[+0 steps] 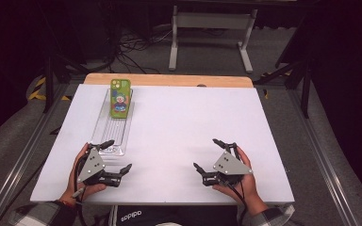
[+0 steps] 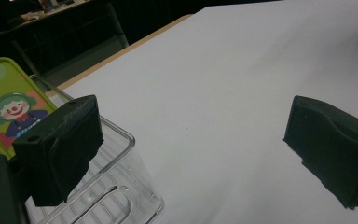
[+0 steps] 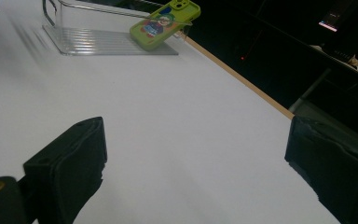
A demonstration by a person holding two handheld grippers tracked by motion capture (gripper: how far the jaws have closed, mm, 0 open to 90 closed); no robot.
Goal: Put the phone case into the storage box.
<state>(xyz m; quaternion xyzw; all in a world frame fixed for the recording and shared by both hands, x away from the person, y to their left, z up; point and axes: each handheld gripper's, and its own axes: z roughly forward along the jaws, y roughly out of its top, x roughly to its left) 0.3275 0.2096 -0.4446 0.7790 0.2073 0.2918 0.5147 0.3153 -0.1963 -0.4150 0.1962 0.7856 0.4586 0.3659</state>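
A person sat at the white table with a gripper in each hand. The left gripper rested near the front edge, right next to the near end of a clear plastic tray. Its jaws were spread wide and held nothing. The right gripper rested on the other side, well away from the tray. Its jaws were wide apart too, with nothing between them.

A green phone case with a cartoon clown on it sat at the far end of the tray. It leaned up on the tray's far wall, tilted, not flat.

It looked like the very start of the job. Nobody had touched the case yet, and both grippers seemed to be waiting.

I think the next move was for the left gripper to reach forward along the tray to the case. It would need to pinch the case by its thin sides, gently, so it did not slip or tip off the tray.
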